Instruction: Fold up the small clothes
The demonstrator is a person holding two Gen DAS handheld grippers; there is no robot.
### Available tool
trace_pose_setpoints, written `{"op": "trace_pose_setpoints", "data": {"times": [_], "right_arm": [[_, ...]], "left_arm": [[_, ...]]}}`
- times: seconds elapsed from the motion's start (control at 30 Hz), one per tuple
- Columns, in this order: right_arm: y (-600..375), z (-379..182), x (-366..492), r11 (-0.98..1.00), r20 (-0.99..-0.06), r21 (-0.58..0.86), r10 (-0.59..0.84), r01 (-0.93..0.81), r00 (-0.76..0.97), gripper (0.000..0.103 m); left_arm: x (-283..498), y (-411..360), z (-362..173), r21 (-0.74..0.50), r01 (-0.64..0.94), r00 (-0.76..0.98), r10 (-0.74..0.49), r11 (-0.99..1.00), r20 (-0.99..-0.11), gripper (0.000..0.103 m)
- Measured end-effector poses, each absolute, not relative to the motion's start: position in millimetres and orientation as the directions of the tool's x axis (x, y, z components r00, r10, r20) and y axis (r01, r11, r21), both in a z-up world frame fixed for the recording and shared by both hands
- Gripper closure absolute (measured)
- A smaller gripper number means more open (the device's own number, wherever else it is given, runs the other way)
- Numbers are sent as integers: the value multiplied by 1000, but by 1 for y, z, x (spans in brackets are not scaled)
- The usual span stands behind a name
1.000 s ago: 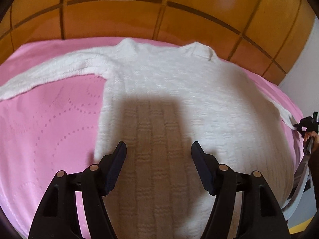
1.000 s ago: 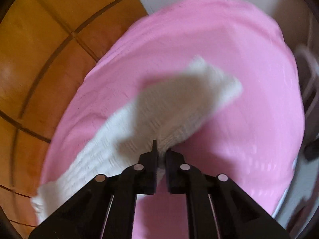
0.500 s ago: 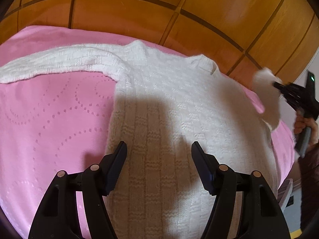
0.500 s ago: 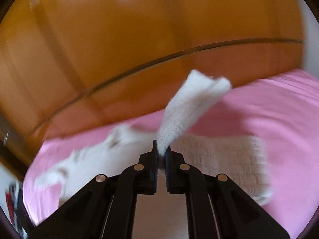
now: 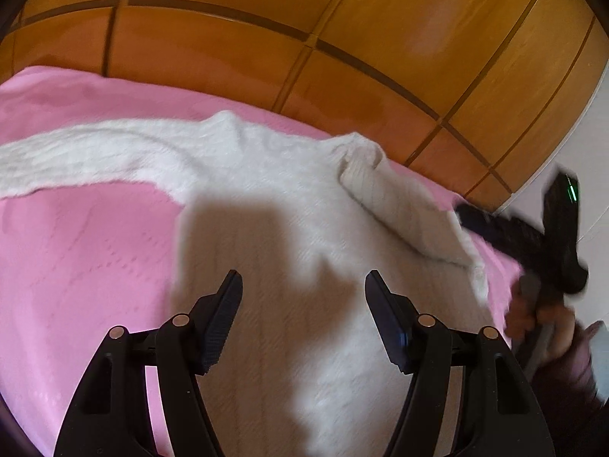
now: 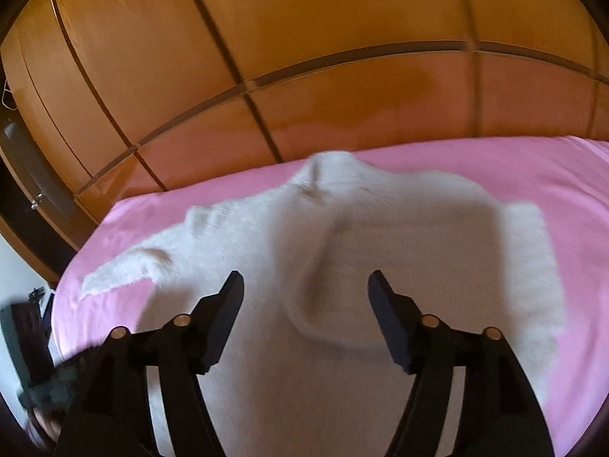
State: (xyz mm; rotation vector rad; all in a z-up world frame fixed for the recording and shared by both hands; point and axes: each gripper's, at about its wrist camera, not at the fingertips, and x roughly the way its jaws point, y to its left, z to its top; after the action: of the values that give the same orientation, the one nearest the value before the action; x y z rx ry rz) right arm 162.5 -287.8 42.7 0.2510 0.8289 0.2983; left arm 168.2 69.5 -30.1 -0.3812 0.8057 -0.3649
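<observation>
On top of the pink bedspread (image 5: 76, 251) lies a white knit sweater (image 5: 289, 221), spread flat, neck end toward the wooden panelled wall (image 5: 342, 38) behind the bed. Left of the sweater body, one sleeve (image 5: 76, 156) stretches straight out across the pink cover. Over the sweater's lower body hovers the left gripper (image 5: 303, 304), jaws released and wide apart, nothing between the pads, its shadow falling on the knit. Right of the neck, the other sleeve (image 5: 403, 205) lies folded in diagonally over the sweater's chest. Just right of that fold, at the sweater's edge, the right gripper (image 5: 495, 224) shows blurred, held by a hand (image 5: 533, 316) in a dark sleeve. In the right wrist view the right gripper (image 6: 305, 301) is above the sweater (image 6: 342, 251); its jaws have just been opening and now stand released, apart from the cloth, nothing gripped. Folded sleeve there is a raised ridge (image 6: 304, 266) on the sweater between the fingers' line of sight.
</observation>
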Motion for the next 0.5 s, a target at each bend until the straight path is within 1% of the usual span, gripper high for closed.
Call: {"op": "trace_pose_setpoints", "data": {"times": [0.07, 0.13, 0.23, 0.27, 0.3, 0.33, 0.43, 0.47, 0.5], "right_arm": [[-311, 38, 142, 935, -689, 334, 329, -120, 646, 31], [-332, 31, 124, 935, -691, 350, 302, -61, 657, 26], [-366, 22, 98, 921, -694, 388, 272, 29, 667, 25], [-375, 20, 91, 916, -696, 398, 264, 52, 668, 25], [-384, 18, 84, 910, -696, 407, 258, 72, 670, 25], [-393, 14, 76, 902, -693, 422, 256, 92, 674, 24], [-404, 6, 61, 888, -693, 442, 251, 123, 676, 23], [-406, 3, 58, 887, -694, 443, 251, 126, 675, 22], [-407, 1, 56, 885, -694, 447, 252, 129, 675, 21]], "left_arm": [[184, 61, -27, -485, 164, 625, -471, 859, -623, 37], [199, 49, -22, -506, 159, 616, -486, 848, -620, 37], [217, 23, -11, -503, 166, 616, -488, 848, -619, 37], [224, 8, -7, -488, 173, 610, -482, 855, -629, 34], [227, 0, -5, -478, 176, 607, -477, 861, -636, 29], [234, -15, -4, -453, 176, 601, -460, 874, -654, 17], [253, -53, -7, -404, 154, 571, -415, 902, -709, 16], [259, -63, -10, -383, 138, 560, -391, 913, -730, 13], [267, -75, -14, -356, 127, 541, -366, 926, -757, 12]]}}
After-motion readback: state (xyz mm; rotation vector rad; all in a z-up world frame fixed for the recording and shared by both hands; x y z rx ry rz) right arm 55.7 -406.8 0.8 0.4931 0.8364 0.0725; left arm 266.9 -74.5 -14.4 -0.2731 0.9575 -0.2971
